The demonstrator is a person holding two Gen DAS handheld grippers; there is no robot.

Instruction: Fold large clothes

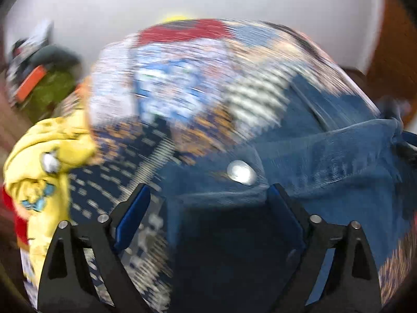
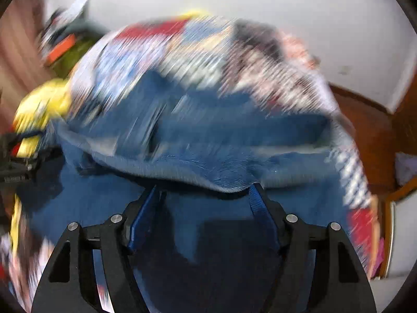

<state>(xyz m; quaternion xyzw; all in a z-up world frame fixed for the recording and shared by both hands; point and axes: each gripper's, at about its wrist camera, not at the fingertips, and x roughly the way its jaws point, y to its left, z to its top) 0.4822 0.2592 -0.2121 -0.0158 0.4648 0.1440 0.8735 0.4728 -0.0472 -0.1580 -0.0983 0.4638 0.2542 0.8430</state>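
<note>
Jeans sit dead centre on the patterned bedspread, waistband edge draped over both tools. Left gripper and right gripper: fingers spread, denim between, not pinched. Yellow shirt at 9 o'clock. Risk: heavy blur, a bite could catch one layer or the bedspread.

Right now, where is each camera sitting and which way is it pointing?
Left wrist: on the left gripper, looking forward along its open fingers at the blue jeans on a patterned bedspread; only its fingers show.
Right wrist: on the right gripper, facing the same jeans; open fingers show.
Shared: jeans, bedspread, yellow garment, white wall.
</note>
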